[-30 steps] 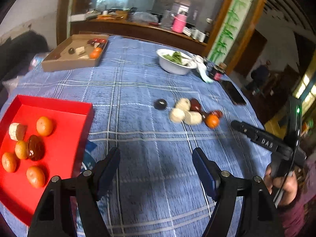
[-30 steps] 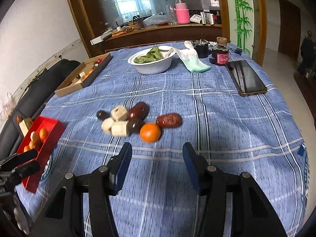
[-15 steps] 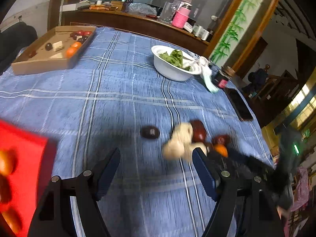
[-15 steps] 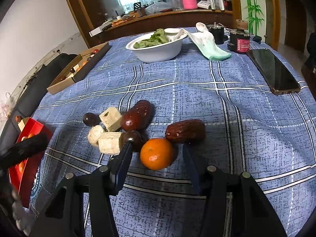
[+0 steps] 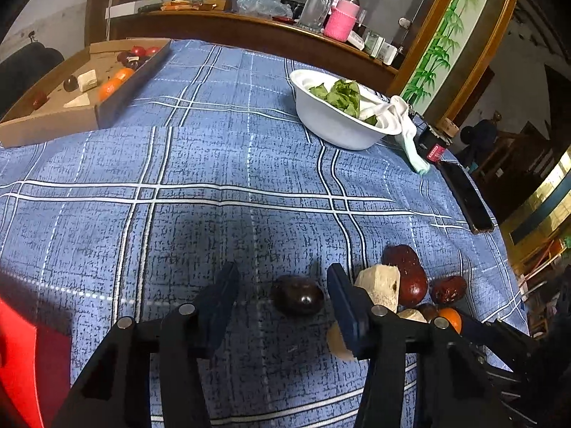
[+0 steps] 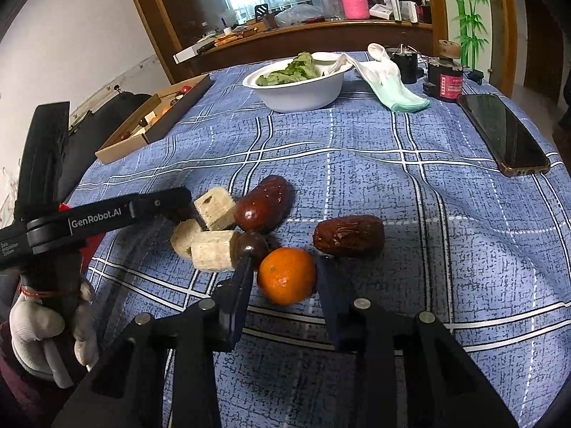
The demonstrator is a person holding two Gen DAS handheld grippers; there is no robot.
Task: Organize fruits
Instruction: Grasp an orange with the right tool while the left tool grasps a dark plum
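Observation:
A cluster of fruit lies on the blue plaid tablecloth [image 5: 214, 164]. My left gripper [image 5: 282, 281] is open, with a dark plum [image 5: 298, 299] lying between its fingers on the cloth. Right of it sit a pale fruit chunk [image 5: 380, 285], a big red date [image 5: 408, 274] and a smaller wrinkled date [image 5: 448, 289]. My right gripper [image 6: 283, 274] is open around an orange mandarin [image 6: 286, 275], apart from it on both sides. The wrinkled date [image 6: 349, 236], the big date [image 6: 264, 204] and pale chunks [image 6: 214, 249] lie just beyond. The left gripper's arm [image 6: 107, 215] reaches in from the left.
The red tray's corner [image 5: 21, 363] shows at the lower left. A cardboard box [image 5: 71, 107] with fruit stands far left. A white bowl of greens [image 5: 335, 121], a cloth [image 6: 392, 82], a dark jar [image 6: 448, 80] and a phone [image 6: 503, 135] are at the far right.
Both grippers have moved forward to the fruit cluster. The left one swung right from the red tray to straddle the dark plum. The right one has closed in around the mandarin.

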